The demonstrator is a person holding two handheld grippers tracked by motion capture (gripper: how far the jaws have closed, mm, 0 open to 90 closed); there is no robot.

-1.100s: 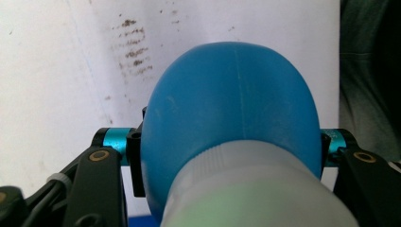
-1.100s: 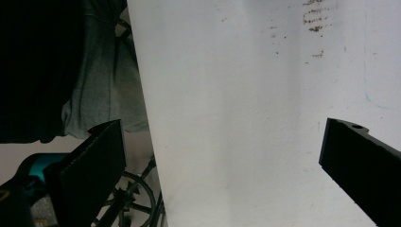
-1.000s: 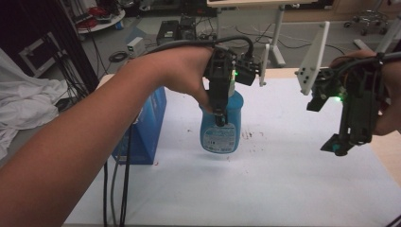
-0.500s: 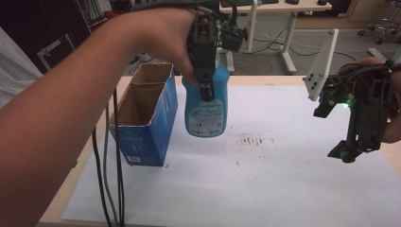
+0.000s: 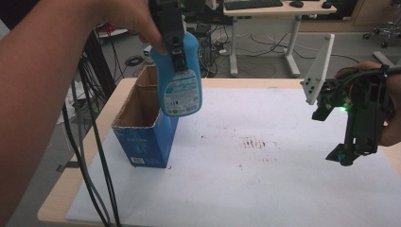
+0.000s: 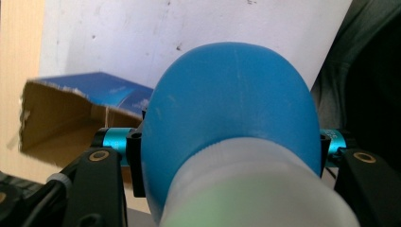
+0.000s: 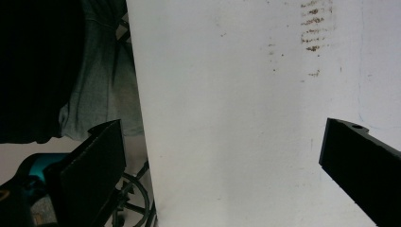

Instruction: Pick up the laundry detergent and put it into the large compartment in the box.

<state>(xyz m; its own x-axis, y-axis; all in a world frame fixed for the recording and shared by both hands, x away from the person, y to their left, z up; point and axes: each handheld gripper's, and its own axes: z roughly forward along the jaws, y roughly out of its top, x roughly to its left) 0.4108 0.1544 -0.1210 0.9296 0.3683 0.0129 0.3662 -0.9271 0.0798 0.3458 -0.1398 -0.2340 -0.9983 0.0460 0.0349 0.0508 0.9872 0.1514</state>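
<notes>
A blue plastic bottle (image 5: 179, 87) with a printed label hangs in the air, its lower end just over the near right corner of an open blue cardboard box (image 5: 142, 137). My left gripper (image 5: 176, 52) is shut on the bottle from above. In the left gripper view the bottle (image 6: 231, 104) bulges between the black jaws, and the box (image 6: 61, 123) with its brown inside lies below at the left. At the right side of the table my right gripper (image 5: 347, 156) points down over the white mat, open. Its jaws stand wide apart with nothing between them (image 7: 222, 156).
A white mat (image 5: 265, 189) covers the wooden table, with a patch of brown stains (image 5: 255, 143) near its middle. Black cables (image 5: 94, 161) hang past the table's left edge. Desks and chairs stand on the floor behind.
My left gripper has lifted the blue bottle up and to the left, from the mat's middle to above the box's corner. The right gripper has stayed in place.
</notes>
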